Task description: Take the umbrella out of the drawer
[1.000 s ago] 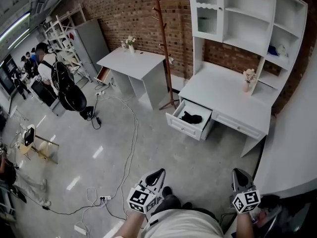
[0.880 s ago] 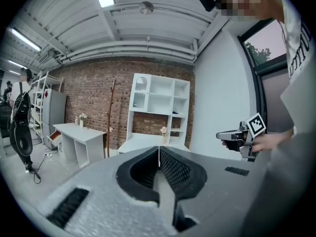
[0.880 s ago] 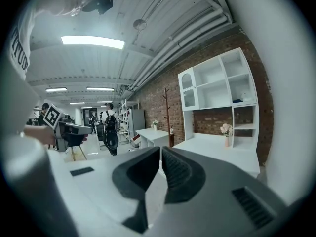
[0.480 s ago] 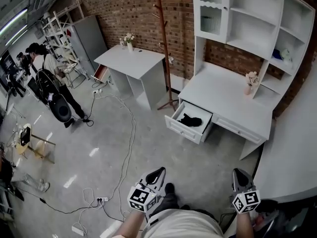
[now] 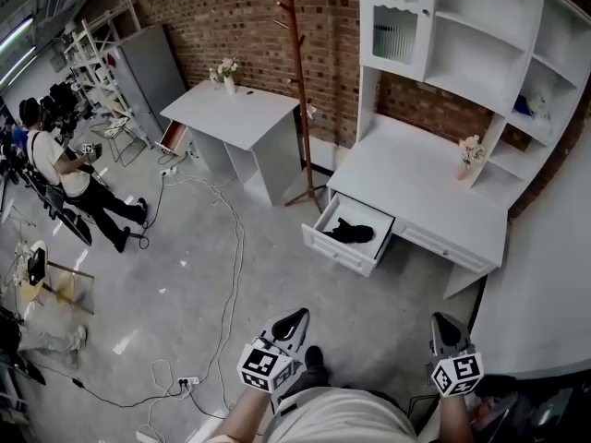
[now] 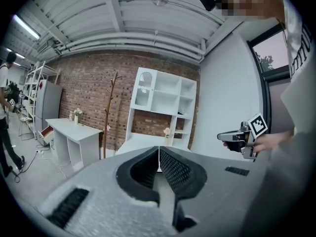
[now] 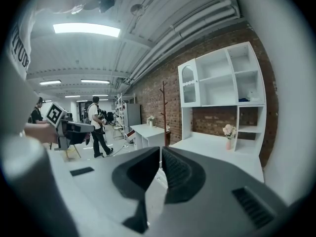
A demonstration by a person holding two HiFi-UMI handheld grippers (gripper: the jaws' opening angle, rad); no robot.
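Observation:
The white desk's drawer (image 5: 325, 245) stands pulled open, and a black folded umbrella (image 5: 352, 233) lies inside it. Both grippers are held low at the bottom of the head view, well short of the drawer and pointing toward it. My left gripper (image 5: 293, 317) is shut and empty; its jaws meet in the left gripper view (image 6: 158, 153). My right gripper (image 5: 441, 322) also looks shut with nothing between its jaws (image 7: 160, 153). Each gripper appears in the other's view: the right gripper (image 6: 240, 137) and the left gripper (image 7: 68, 128).
The desk (image 5: 416, 187) carries a white shelf unit (image 5: 462, 35) and a pink flower vase (image 5: 464, 161). A wooden coat rack (image 5: 300, 81) and a second white table (image 5: 231, 118) stand to its left. Cables (image 5: 233, 247) trail across the floor. People (image 5: 60, 169) stand at far left.
The whole scene has drawn nearer: the desk and open drawer sit slightly closer and lower. The person at left has walked further left. Both grippers keep their place and stay shut.

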